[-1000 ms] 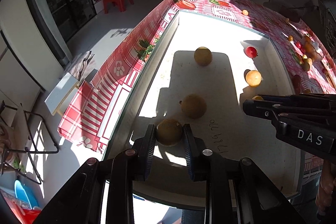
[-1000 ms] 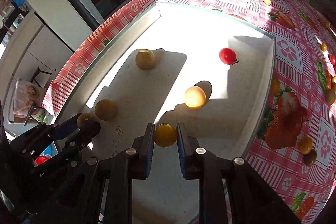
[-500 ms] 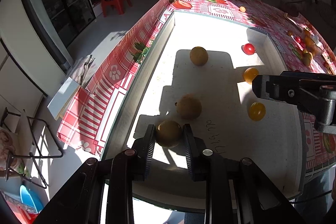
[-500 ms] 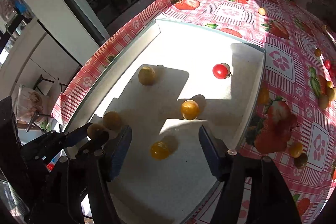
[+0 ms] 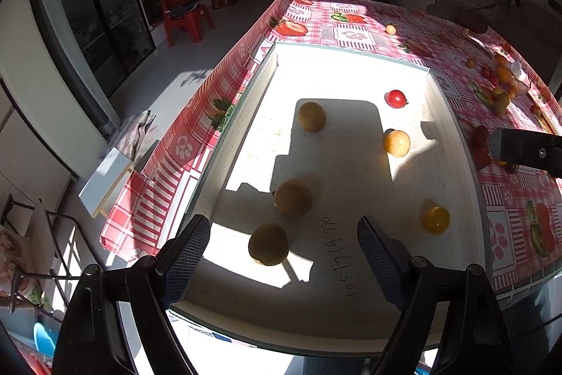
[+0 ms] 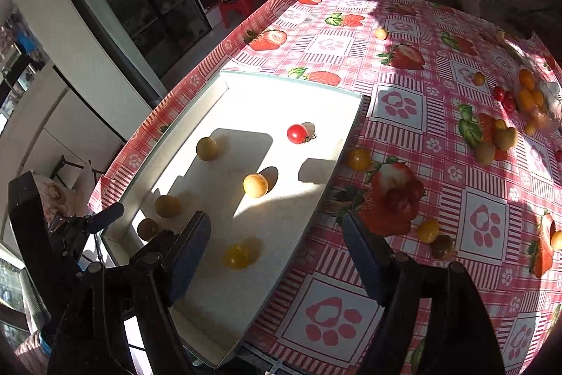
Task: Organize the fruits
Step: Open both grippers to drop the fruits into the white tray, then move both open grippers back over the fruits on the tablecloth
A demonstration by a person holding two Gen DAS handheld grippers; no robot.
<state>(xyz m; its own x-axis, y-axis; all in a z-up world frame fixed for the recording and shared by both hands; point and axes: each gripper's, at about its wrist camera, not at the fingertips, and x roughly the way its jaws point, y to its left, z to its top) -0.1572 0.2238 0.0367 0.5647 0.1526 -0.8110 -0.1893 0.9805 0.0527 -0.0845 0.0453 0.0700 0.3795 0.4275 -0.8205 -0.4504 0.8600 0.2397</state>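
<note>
A white tray [image 5: 351,58] lies on the red strawberry tablecloth and holds several fruits. My left gripper [image 5: 283,248] is open above the tray's near end; a brown round fruit [image 5: 268,244] lies free between its fingers, with another brown fruit [image 5: 293,198] just beyond. My right gripper [image 6: 275,246] is open and empty, raised over the tray's right wall [image 6: 337,160]. A yellow tomato [image 6: 238,256] lies on the tray below it. A red tomato [image 6: 297,133], an orange fruit [image 6: 255,185] and a third brown fruit [image 6: 207,148] lie farther in.
Loose fruits lie on the cloth right of the tray: a yellow one [image 6: 359,159] against the wall, two [image 6: 427,231] near my right fingers, and a pile [image 6: 505,136] at the far right. The table edge drops to the floor on the left.
My left gripper opened and let go of the brown fruit on the tray. My right gripper, open since releasing the yellow tomato, rose and swung right toward the tablecloth.
</note>
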